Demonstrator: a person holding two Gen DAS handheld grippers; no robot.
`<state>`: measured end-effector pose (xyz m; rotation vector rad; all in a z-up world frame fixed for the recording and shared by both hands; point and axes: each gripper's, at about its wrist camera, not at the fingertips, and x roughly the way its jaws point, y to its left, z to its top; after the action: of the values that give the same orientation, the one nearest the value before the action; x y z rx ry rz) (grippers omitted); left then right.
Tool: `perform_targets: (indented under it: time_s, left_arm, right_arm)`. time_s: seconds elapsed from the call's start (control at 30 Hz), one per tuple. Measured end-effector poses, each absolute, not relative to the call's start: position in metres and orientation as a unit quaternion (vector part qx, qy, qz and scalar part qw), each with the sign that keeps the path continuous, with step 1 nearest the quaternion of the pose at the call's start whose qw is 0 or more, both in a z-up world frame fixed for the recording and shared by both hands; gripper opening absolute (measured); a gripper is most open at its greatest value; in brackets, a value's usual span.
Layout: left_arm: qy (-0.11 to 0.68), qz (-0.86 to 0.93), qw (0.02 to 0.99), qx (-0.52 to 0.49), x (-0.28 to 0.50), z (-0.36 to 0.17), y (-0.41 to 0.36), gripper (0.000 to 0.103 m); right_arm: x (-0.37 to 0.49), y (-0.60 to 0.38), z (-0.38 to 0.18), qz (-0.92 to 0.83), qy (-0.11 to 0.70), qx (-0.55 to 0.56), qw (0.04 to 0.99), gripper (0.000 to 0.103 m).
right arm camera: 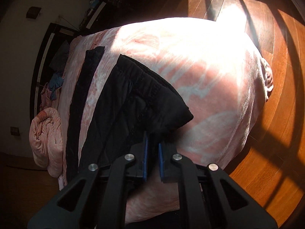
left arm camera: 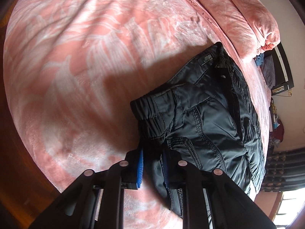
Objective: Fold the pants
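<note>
Now two hand-held grippers (left arm camera: 152, 164) (right arm camera: 152, 158) clamp one pants (left arm camera: 205, 114).

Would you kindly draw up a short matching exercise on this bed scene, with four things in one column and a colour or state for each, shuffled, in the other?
Things:
1. black pants
2. bed cover
3. rolled quilt
4. wooden floor

Colour or state:
A. pink with a pale leaf pattern, spread flat
B. striped with sunlight and window-bar shadows
C. bundled up in pink at the edge of the bed
D. gripped in both the left tongs and the right tongs

Pairs: 1-D, 2-A, 3-C, 4-B
</note>
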<state>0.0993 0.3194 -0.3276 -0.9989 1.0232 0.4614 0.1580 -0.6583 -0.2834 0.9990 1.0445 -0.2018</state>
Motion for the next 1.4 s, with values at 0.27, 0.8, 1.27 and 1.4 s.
perform_targets:
  time_s: [0.27,0.8,1.27,1.4]
  left_arm:
    - [0.487,0.243,0.741,-0.392,0.093,-0.303,0.333,0.086]
    - [0.543,0.024,0.793,-0.276,0.354,-0.254,0.368,0.099]
    - [0.601,-0.058,0.758,-0.246,0.441,-0.330,0.380,0.057]
    - [0.587,-0.059,0.756,-0.284,0.445,-0.334,0.389,0.077]
  right_arm:
    - [0.146,-0.654,-0.224,-0.131,0.468,0.336,0.807,0.058]
    - [0.254,-0.591,-0.215,-0.018,0.555,0.236,0.798,0.089]
    - [0.495,-0.570,-0.219,0.095,0.561,0.237,0.787,0.090]
    - [0.574,-0.579,-0.229,0.092,0.570,0.214,0.788,0.090]
